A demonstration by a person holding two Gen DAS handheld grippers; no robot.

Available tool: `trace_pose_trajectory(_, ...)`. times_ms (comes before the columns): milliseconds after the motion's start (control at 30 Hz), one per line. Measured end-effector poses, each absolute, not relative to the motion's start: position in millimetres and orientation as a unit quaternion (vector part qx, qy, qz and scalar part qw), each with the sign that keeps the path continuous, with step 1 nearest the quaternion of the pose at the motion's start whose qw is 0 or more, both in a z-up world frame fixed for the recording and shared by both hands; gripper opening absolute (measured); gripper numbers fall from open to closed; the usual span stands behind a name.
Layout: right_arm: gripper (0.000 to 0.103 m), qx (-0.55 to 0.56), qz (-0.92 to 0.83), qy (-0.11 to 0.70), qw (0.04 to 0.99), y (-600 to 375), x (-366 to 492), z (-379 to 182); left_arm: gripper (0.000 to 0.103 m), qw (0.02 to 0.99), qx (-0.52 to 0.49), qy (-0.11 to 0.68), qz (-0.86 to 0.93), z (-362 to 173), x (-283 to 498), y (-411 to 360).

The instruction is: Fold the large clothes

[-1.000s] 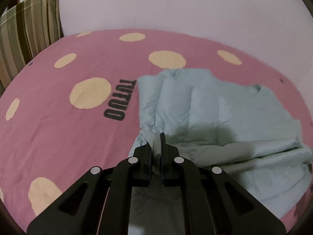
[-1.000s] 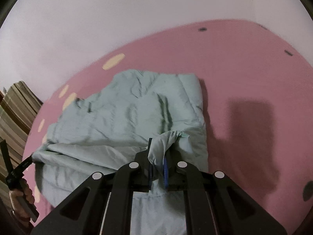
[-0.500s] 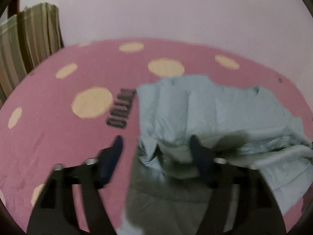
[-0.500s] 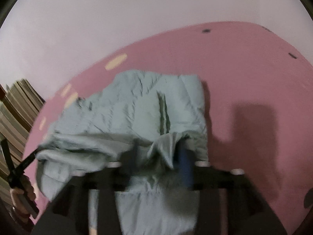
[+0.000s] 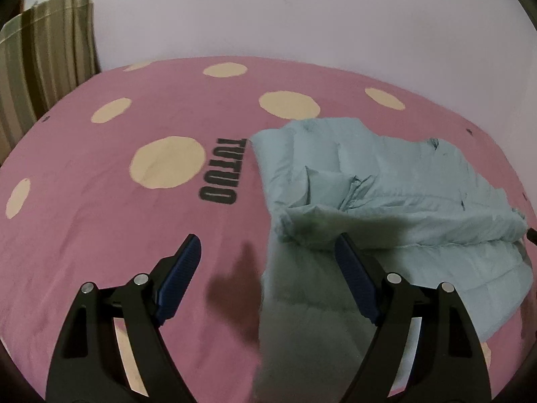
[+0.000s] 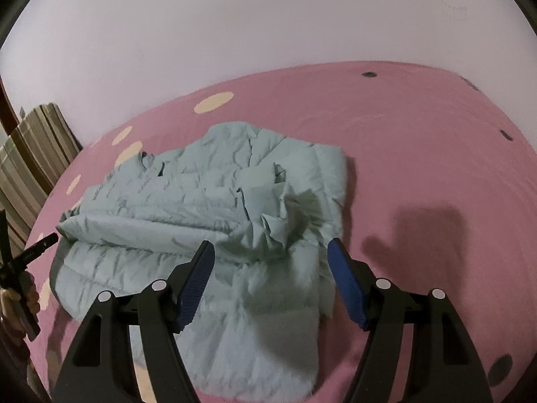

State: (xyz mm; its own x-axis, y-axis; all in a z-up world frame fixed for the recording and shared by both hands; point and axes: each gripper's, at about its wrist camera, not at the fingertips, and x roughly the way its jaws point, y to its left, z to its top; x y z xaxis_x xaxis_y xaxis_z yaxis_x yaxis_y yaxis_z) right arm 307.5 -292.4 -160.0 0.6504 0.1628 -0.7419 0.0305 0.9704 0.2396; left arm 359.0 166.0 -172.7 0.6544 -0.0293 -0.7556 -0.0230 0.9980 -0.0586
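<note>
A pale green quilted jacket (image 5: 386, 201) lies partly folded on a pink spotted bedspread (image 5: 100, 218), its lower part doubled over the upper part. It also shows in the right wrist view (image 6: 208, 201). My left gripper (image 5: 265, 245) is open and empty, just above the jacket's left edge. My right gripper (image 6: 270, 252) is open and empty above the jacket's crumpled right corner. The left gripper (image 6: 20, 265) shows at the left edge of the right wrist view, in a hand.
A white wall rises behind the bed. A striped cushion (image 5: 43, 67) stands at the far left, also in the right wrist view (image 6: 33, 154). The bedspread carries cream dots and black "TUTUO" lettering (image 5: 223, 171) left of the jacket.
Both grippers were shut on the jacket's fabric a second ago. Both have opened and let it go, and the fold has dropped onto the jacket. Both have drawn back and up.
</note>
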Motion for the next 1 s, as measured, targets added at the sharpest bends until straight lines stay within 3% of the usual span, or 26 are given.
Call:
trace_pose_trajectory(133,0.069,0.099,0.042,0.426,0.898,-284.9,327.9,-169.5,0.08,0.901,-0.023,0.432,-0.018,-183.6,380.9,157.8)
trace_pose_trajectory(200,0.066,0.082,0.038,0.432,0.897,-280.3,334.9,-175.3,0.069,0.896,-0.017,0.443,-0.023,-189.8,389.8,154.0)
trace_pose_trajectory(267,0.043,0.063,0.032,0.442,0.894,-276.2,340.1,-181.8,0.051,0.889,-0.017,0.457,-0.03,-195.4,395.8,151.3)
trace_pose_trajectory(300,0.04,0.061,0.034,0.443,0.894,-275.6,341.0,-183.9,0.047,0.886,-0.017,0.462,-0.036,-197.8,398.1,149.7)
trace_pose_trajectory(367,0.024,0.061,0.04,0.443,0.894,-274.1,341.1,-186.6,0.028,0.885,-0.016,0.464,-0.046,-200.0,399.9,146.2)
trace_pose_trajectory(400,0.022,0.06,0.039,0.441,0.895,-272.8,339.5,-186.5,0.027,0.885,-0.01,0.463,-0.045,-200.1,399.9,143.9)
trace_pose_trajectory(467,0.013,0.056,0.039,0.433,0.899,-269.7,334.4,-183.7,0.013,0.888,-0.002,0.458,-0.04,-198.7,397.6,141.1)
trace_pose_trajectory(600,0.008,0.047,0.03,0.409,0.911,-266.8,318.2,-168.5,0.006,0.901,0.007,0.434,-0.028,-182.8,382.0,137.8)
trace_pose_trajectory(833,0.007,0.051,0.029,0.352,0.934,-268.9,307.1,-120.1,0.005,0.928,0.012,0.373,-0.015,-131.6,362.6,135.3)
trace_pose_trajectory(1000,0.007,0.042,0.02,0.329,0.943,-266.7,345.4,-95.0,0.005,0.936,0.026,0.351,0.005,-103.2,399.1,128.4)
